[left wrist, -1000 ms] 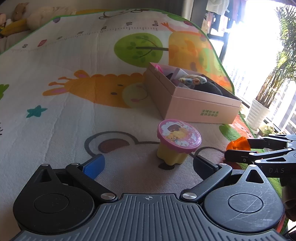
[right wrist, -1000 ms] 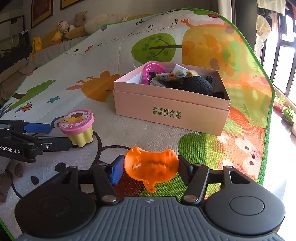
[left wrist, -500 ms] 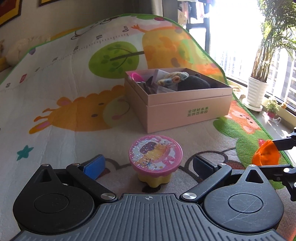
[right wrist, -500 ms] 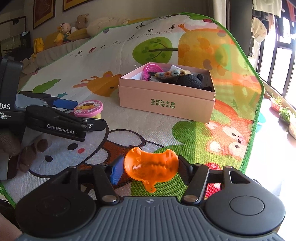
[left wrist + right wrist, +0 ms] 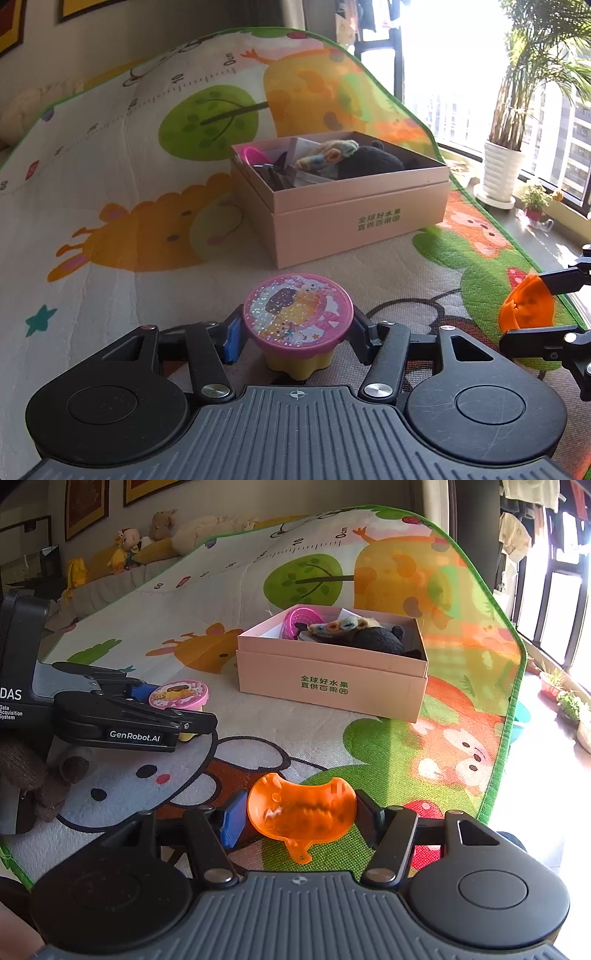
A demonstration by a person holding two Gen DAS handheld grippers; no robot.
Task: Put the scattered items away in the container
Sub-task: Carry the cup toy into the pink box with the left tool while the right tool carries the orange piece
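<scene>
My left gripper [image 5: 295, 334] is shut on a small yellow tub with a glittery pink lid [image 5: 297, 317], gripping it at the lid's sides; the tub [image 5: 179, 696] also shows in the right wrist view, between the left gripper's fingers [image 5: 140, 723]. My right gripper [image 5: 301, 818] is shut on an orange plastic mould [image 5: 301, 810], held above the mat; the mould [image 5: 526, 308] also shows at the right of the left wrist view. The pink cardboard box [image 5: 354, 218] [image 5: 332, 683] stands open on the mat ahead, holding a black plush, a knitted toy and a pink basket.
A colourful play mat [image 5: 129, 206] covers the floor; its green edge [image 5: 511, 716] runs along the right. A potted plant [image 5: 500, 170] and a window stand beyond it. Plush toys [image 5: 125, 550] line the back wall.
My left gripper has moved forward around the pink-lidded tub and closed on it. My right gripper keeps hold of the orange mould and has pulled back slightly from the box.
</scene>
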